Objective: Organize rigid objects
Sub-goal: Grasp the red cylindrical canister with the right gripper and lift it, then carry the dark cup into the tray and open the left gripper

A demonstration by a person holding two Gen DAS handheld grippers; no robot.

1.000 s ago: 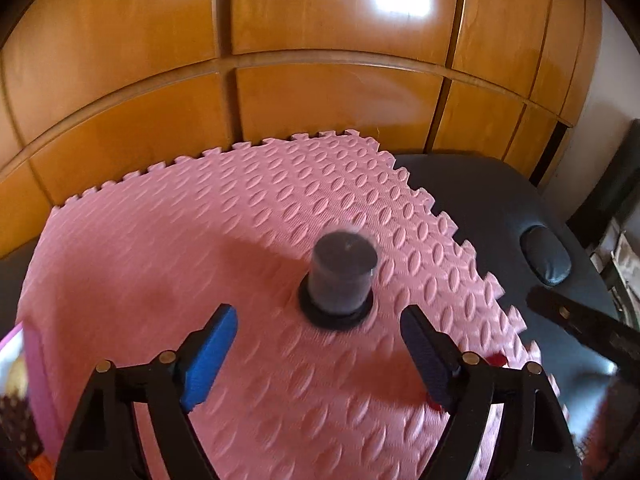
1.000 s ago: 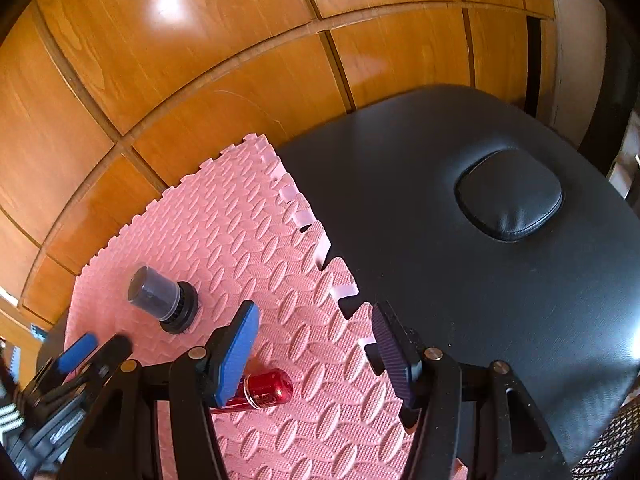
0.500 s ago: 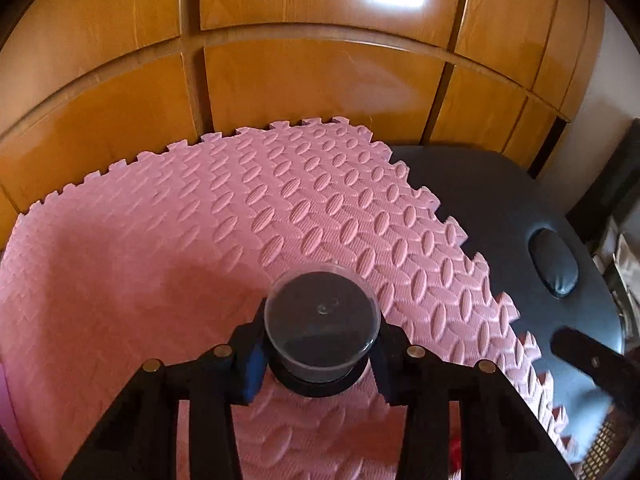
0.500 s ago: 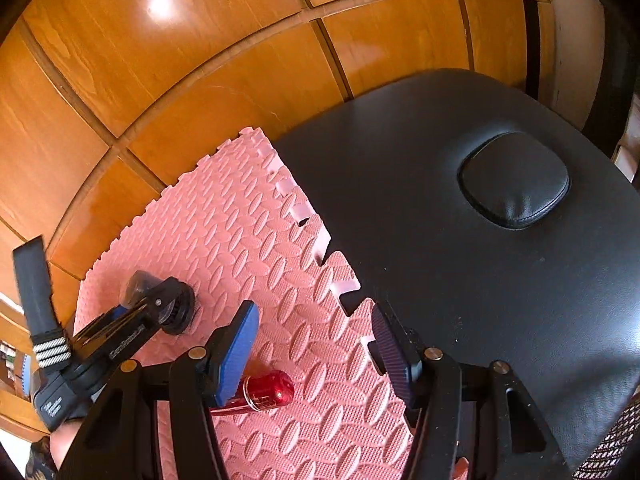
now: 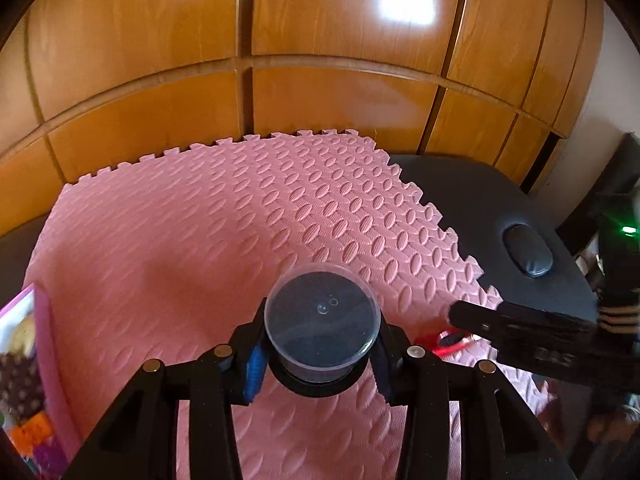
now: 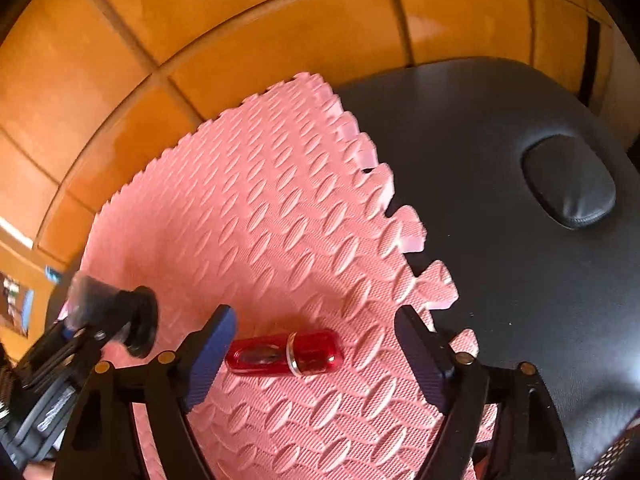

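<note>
Two claws work over the pink foam mat (image 5: 224, 240): left gripper (image 5: 320, 356) clamps the dark clear-topped jar (image 5: 322, 320), which stood free a second ago; right gripper (image 6: 316, 348), jaws just widened, straddles the red tube (image 6: 284, 354) untouched. Beyond lies black padded table (image 6: 500, 128).

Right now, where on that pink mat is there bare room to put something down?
The pink foam mat is bare toward the wooden panels, beyond the clear-lidded black jar. It is crowded nearest the grippers: the red lipstick-like tube, and a pink box at the left edge.
</note>
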